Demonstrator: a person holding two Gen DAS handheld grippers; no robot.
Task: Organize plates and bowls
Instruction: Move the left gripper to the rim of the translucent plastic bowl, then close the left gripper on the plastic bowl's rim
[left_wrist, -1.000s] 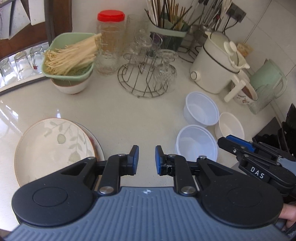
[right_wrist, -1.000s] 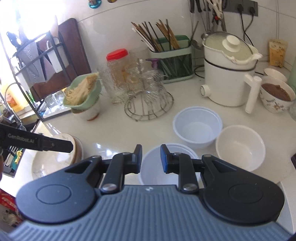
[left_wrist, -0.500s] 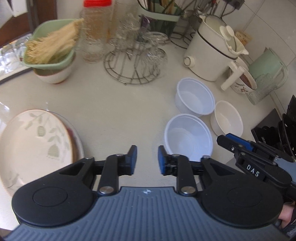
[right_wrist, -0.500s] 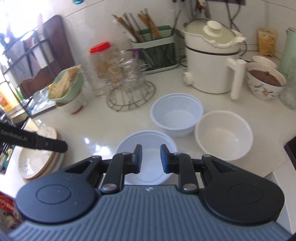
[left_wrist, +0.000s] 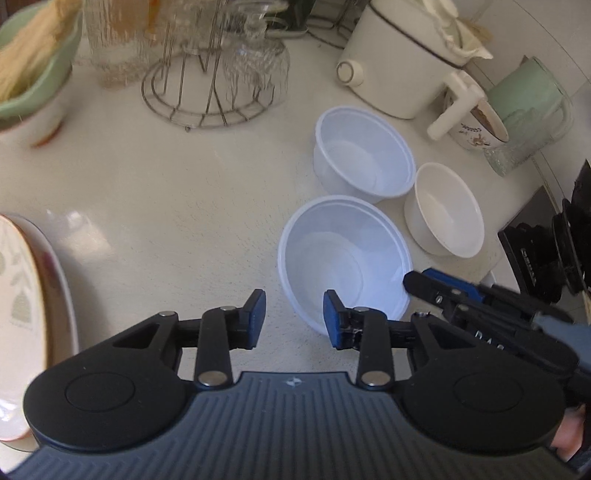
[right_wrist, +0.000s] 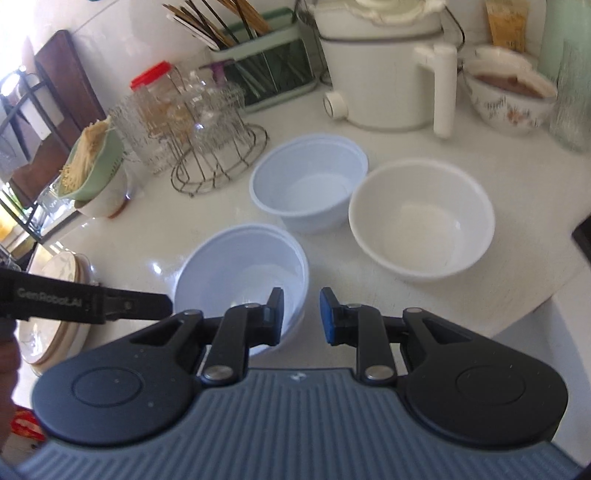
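**Grippers over the bowls**

Left to right: stacked plates (left_wrist: 33, 295) at worktop's left edge; left gripper (left_wrist: 294, 317) opening, empty; near plastic bowl (left_wrist: 345, 258) just beyond; right gripper (right_wrist: 301, 314) slightly apart, empty; white bowl (right_wrist: 421, 218) rightmost.

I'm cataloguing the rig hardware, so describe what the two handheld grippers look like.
Both match: the left gripper and right gripper have matte black linkage arms on round pivot housings with silver rivets, blue pads lining the jaws, and a ribbed grey-blue body below. White lettering runs along each one's side: "GenRobot.AI" on the left, "DAS" on the right. No cables or sleeves show.
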